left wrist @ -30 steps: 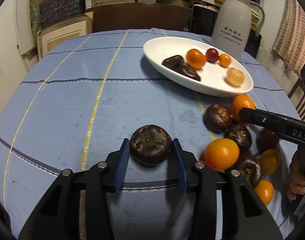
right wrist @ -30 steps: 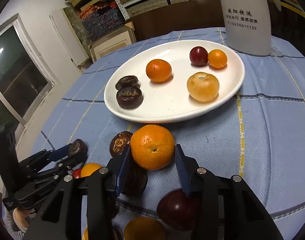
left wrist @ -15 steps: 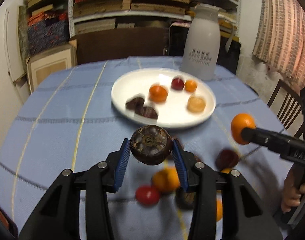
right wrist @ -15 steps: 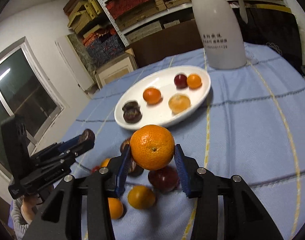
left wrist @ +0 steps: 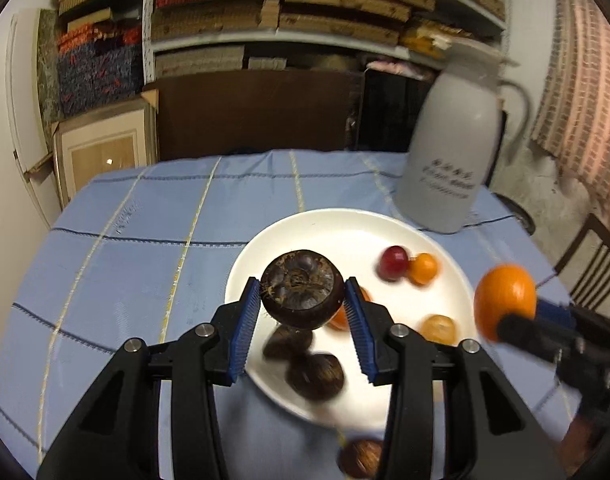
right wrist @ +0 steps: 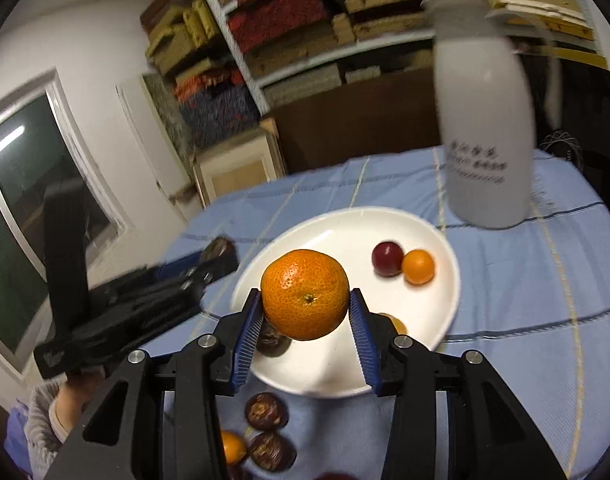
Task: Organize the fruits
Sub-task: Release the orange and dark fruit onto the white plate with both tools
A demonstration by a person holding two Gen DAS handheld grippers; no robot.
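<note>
My left gripper [left wrist: 303, 300] is shut on a dark brown round fruit [left wrist: 302, 289] and holds it in the air above the near left part of the white plate [left wrist: 445, 384]. My right gripper [right wrist: 305, 312] is shut on an orange [right wrist: 305, 294] and holds it above the plate [right wrist: 345, 232]. The plate holds two dark fruits [left wrist: 315, 376], a red fruit [left wrist: 393, 262], small orange fruits [left wrist: 424, 269] and a pale fruit [left wrist: 438, 329]. The right gripper with its orange [left wrist: 505, 300] shows at the right of the left wrist view.
A tall white jug [left wrist: 453, 152] stands behind the plate on the blue checked tablecloth [left wrist: 125, 260]. Several loose dark and orange fruits [right wrist: 265, 412] lie on the cloth in front of the plate. A chair [left wrist: 593, 264] stands at the right.
Both grippers have lifted their fruits and moved forward from the loose pile to above the plate. The plate now lies directly beneath them.
</note>
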